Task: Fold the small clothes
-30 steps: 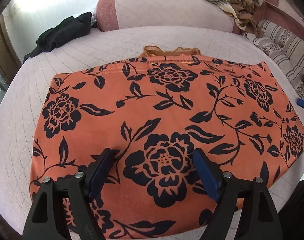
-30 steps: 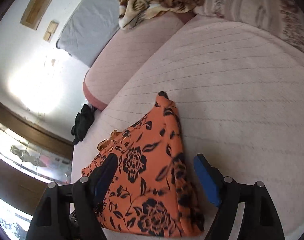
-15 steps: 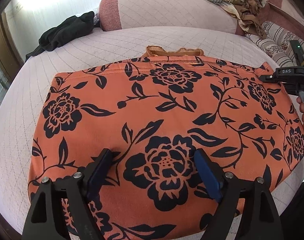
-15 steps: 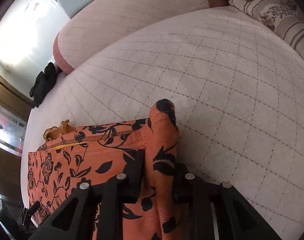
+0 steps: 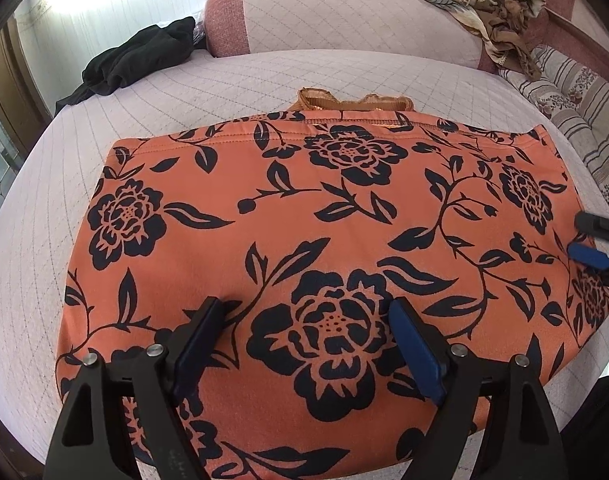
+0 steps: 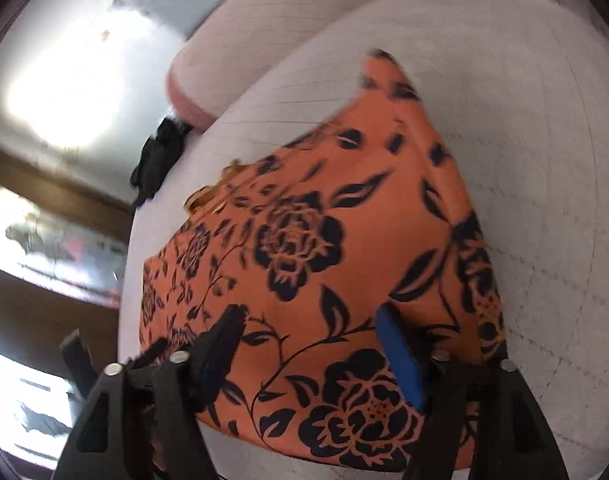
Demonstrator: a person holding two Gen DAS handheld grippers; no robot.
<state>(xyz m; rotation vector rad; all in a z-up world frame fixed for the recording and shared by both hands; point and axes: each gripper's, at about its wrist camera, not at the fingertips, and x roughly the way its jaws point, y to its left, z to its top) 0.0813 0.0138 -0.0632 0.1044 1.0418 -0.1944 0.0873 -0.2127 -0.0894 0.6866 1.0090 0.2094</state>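
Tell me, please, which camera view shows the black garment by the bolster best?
The left wrist view: the black garment lies sharp and fully visible on the bed's far left edge. The right wrist view shows it only small and motion-blurred.

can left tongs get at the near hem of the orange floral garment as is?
Probably yes. The left tongs hang open right over the orange floral garment, which lies flat on the quilted cushion, with nothing between. The right tongs are off at its right edge.

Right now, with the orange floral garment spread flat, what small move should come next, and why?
Probably close the right gripper on the right edge of the orange black-flowered garment. Its jaws, which have just been opening, straddle flat cloth without pinching it, and nothing is folded yet.
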